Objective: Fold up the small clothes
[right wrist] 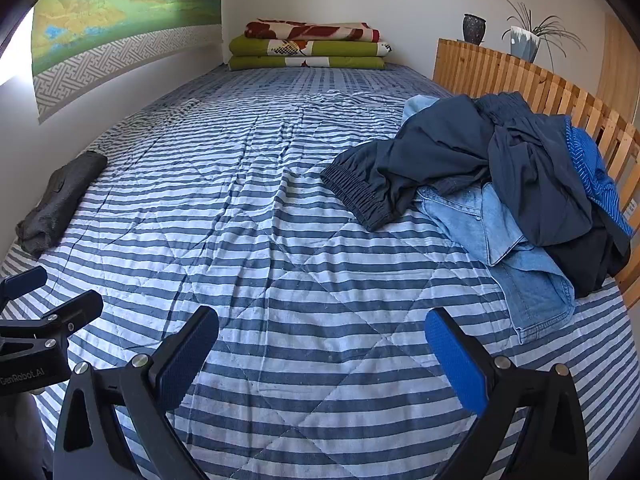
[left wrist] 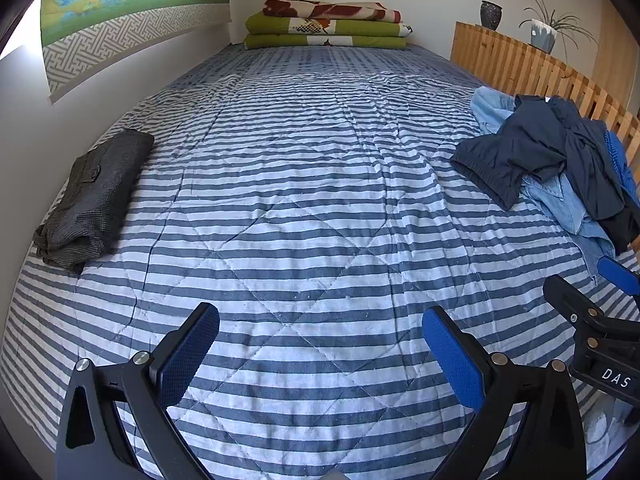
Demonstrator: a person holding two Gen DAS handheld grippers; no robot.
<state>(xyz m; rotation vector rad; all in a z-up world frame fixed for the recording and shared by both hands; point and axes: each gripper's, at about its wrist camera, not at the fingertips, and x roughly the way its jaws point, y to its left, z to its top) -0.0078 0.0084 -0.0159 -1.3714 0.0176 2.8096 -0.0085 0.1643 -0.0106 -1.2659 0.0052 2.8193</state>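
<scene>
A loose pile of clothes [right wrist: 500, 184] lies at the right edge of the striped quilt [right wrist: 280, 280], against the wooden slatted rail [right wrist: 520, 80]: a dark navy garment [right wrist: 440, 160] on top, light denim [right wrist: 516, 256] beneath. One folded grey garment [left wrist: 92, 200] rests apart at the left edge (near the wall). The left gripper [left wrist: 320, 356] and right gripper [right wrist: 322, 356] hang above bare quilt, jaws spread wide, holding nothing. Folded blankets [right wrist: 308, 46] are stacked at the far end.

light: bright, even daylight | shadows: soft | focus: sharp | edges: fisheye-bent, dark corners
</scene>
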